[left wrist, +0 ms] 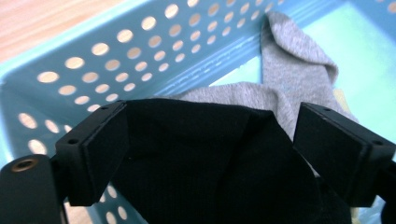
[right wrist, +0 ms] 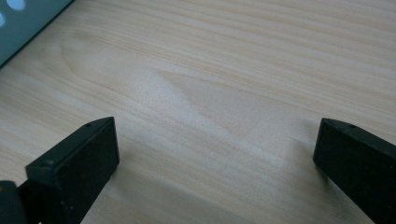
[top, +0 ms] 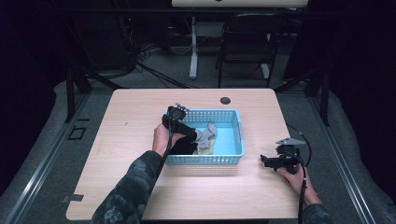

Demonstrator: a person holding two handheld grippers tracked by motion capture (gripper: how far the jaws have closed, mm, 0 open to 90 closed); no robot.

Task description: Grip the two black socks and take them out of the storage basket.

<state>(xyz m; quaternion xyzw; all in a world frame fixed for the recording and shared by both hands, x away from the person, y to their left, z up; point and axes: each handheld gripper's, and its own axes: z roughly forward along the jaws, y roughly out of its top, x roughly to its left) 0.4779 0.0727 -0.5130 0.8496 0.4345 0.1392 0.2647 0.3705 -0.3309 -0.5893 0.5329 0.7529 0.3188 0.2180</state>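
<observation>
A light blue perforated basket (top: pixel 240 135) stands on the wooden table (top: pixel 135 112). Inside it lie a grey sock (top: pixel 208 132), a black cloth (top: pixel 184 147) and a pale piece under them. My left gripper (top: pixel 195 135) reaches into the basket's left half. In the left gripper view my left gripper (left wrist: pixel 212 116) is open, its jaws wide apart on either side of the black cloth (left wrist: pixel 210 172), with the grey sock (left wrist: pixel 294 70) just beyond and the basket wall (left wrist: pixel 140 51) behind. My right gripper (top: pixel 267 161) rests low on the table right of the basket, open (right wrist: pixel 215 126) over bare wood.
A dark round hole (top: pixel 225 100) sits in the table behind the basket. A chair (top: pixel 245 42) and a desk leg (top: pixel 193 46) stand beyond the far edge. The basket's corner (right wrist: pixel 23 23) shows at the top left of the right gripper view.
</observation>
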